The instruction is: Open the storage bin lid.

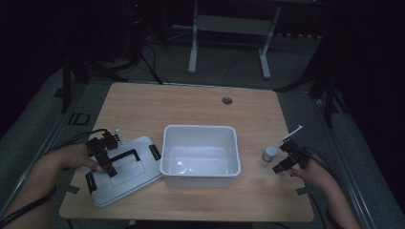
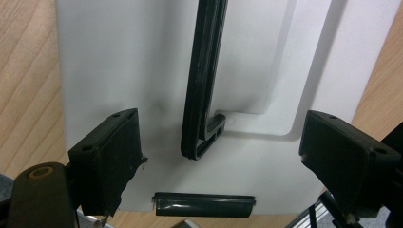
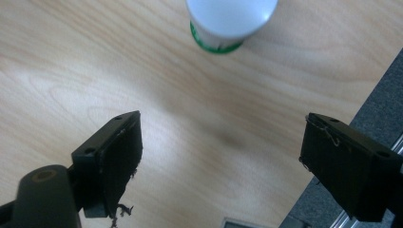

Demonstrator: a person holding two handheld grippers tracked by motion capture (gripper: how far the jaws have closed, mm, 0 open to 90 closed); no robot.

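A white open bin [image 1: 199, 128] stands in the middle of the wooden table. To its left lies a pale grey lid [image 1: 138, 176] with a black handle [image 1: 125, 155] and black end clips. My left gripper [image 1: 107, 160] hovers over the lid's left part, open. In the left gripper view its jaws [image 2: 223, 142] straddle the end of the handle [image 2: 202, 85] without touching it, and a black clip [image 2: 204, 205] sits at the lid's [image 2: 119, 61] edge. A small white jar with a green band [image 1: 270, 153] stands right of the bin. My right gripper [image 1: 279, 157] is just right of it, open [image 3: 218, 142], with the jar [image 3: 231, 21] ahead of the jaws.
A round cable hole [image 1: 227, 100] sits near the table's far edge. The table's right edge runs close beside the right hand. Cables trail off the left side. A white desk frame [image 1: 193, 47] stands on the floor beyond the table.
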